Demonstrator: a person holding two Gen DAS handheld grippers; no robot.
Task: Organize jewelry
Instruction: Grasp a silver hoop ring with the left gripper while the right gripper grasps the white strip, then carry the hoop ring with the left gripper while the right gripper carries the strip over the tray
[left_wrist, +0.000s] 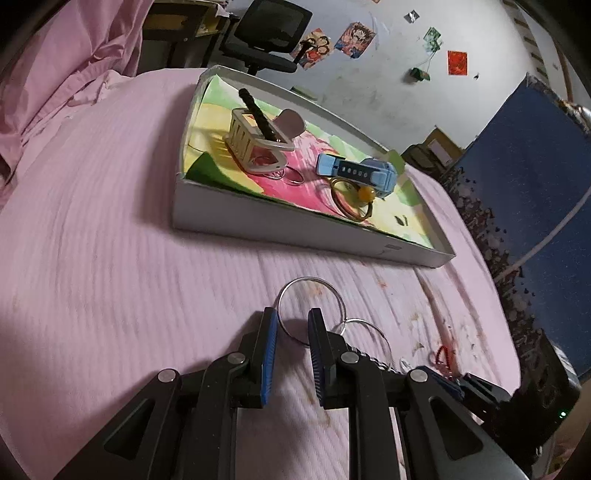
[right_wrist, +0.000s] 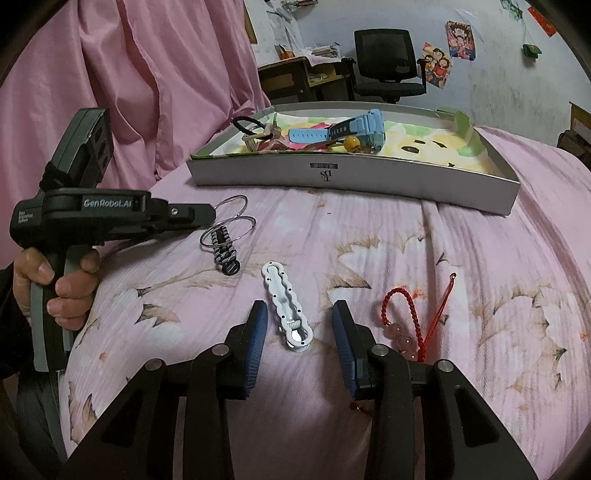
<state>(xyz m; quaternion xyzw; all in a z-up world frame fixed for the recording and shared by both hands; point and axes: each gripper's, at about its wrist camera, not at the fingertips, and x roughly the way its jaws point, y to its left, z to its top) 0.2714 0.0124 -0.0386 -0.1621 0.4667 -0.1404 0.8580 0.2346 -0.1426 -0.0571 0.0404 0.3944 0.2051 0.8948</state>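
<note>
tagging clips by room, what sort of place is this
Most likely a bedroom, worked on a bed: a pink quilted bedspread underlies everything, with cartoon posters on the wall and an office chair by a cluttered desk behind.

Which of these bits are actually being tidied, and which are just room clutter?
Part of the job:
thin silver wire bangle
white wavy hair clip
red beaded cord bracelet
shallow white cardboard tray

Just lying about:
black office chair
cartoon wall posters
</note>
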